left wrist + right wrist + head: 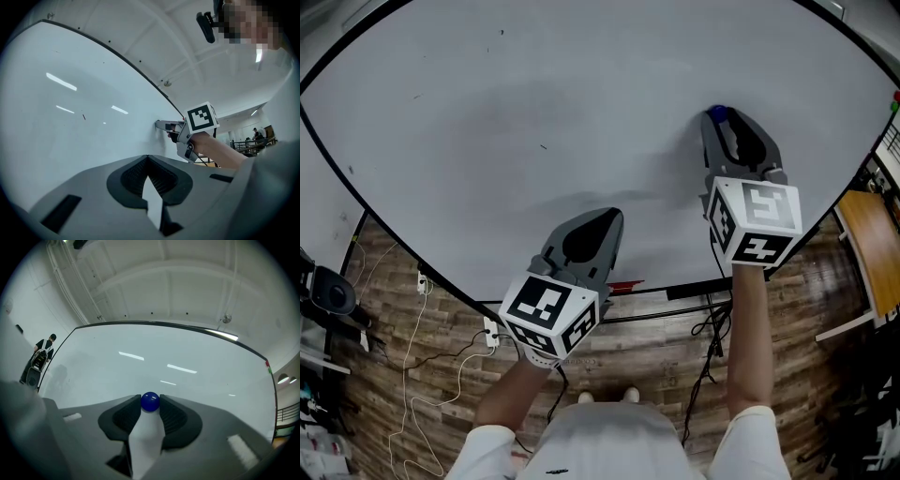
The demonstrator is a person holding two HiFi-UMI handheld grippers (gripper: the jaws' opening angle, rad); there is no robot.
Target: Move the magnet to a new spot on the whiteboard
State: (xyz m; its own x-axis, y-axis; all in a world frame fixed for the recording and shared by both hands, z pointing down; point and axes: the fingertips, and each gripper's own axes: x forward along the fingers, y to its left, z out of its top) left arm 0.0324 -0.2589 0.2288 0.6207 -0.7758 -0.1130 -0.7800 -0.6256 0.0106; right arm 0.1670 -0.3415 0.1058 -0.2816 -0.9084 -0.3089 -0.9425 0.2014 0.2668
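Note:
A small blue ball magnet [717,112] sits against the big whiteboard [534,122], right of the middle. My right gripper [719,118] is shut on the magnet, which shows between the tips of its jaws in the right gripper view [150,401]. In the left gripper view, the right gripper [161,125] has its tip on the board. My left gripper [605,217] hovers lower down near the board's bottom edge. Its jaws are shut with nothing between them [147,156].
A red object [623,284] lies on the ledge under the board's lower edge. White and black cables [441,366] trail over the wooden floor below. A wooden table [872,248] stands at the right, dark equipment [333,292] at the left. A person [41,359] stands far off.

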